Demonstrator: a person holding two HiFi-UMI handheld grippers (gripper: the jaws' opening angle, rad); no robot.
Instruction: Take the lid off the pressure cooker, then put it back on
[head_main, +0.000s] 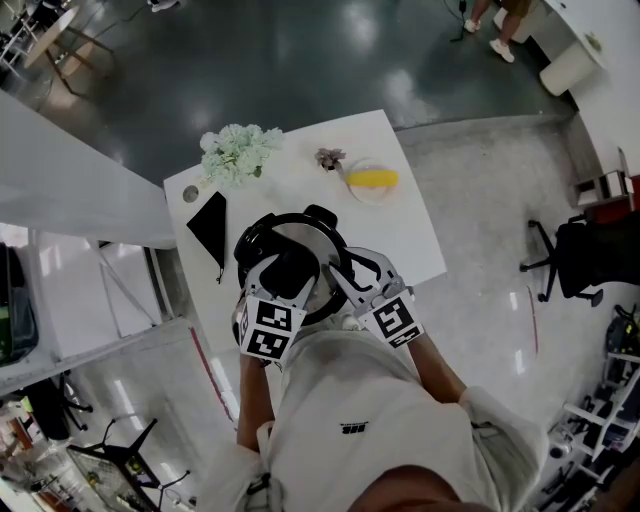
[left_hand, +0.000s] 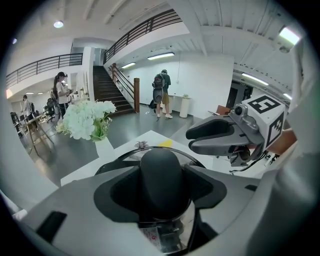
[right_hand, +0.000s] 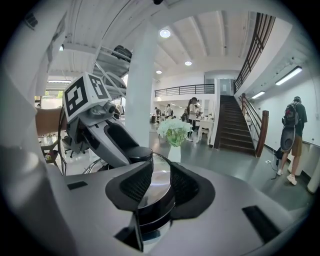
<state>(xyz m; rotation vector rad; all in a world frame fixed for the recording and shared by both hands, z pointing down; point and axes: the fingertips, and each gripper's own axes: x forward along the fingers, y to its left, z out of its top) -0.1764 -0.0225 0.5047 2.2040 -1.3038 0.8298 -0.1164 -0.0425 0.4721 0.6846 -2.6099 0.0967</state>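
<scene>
The pressure cooker (head_main: 262, 238) stands in the middle of a white table (head_main: 410, 240), with its shiny lid (head_main: 305, 233) on top. In the left gripper view the lid's black knob (left_hand: 161, 175) fills the space between the pads, and my left gripper (left_hand: 161, 192) is shut on it. My right gripper (right_hand: 155, 186) sits at the cooker's near right rim, its jaws closed round the black side handle (right_hand: 154, 209), with the lid (right_hand: 160, 172) shining beyond. In the head view the left gripper (head_main: 293, 268) and the right gripper (head_main: 345, 272) meet over the pot.
At the table's far side are white flowers in a vase (head_main: 240, 152), a plate with a yellow item (head_main: 372, 181), a small dried sprig (head_main: 330, 158) and a black cloth (head_main: 210, 225). People stand far off by the stairs (left_hand: 161, 92).
</scene>
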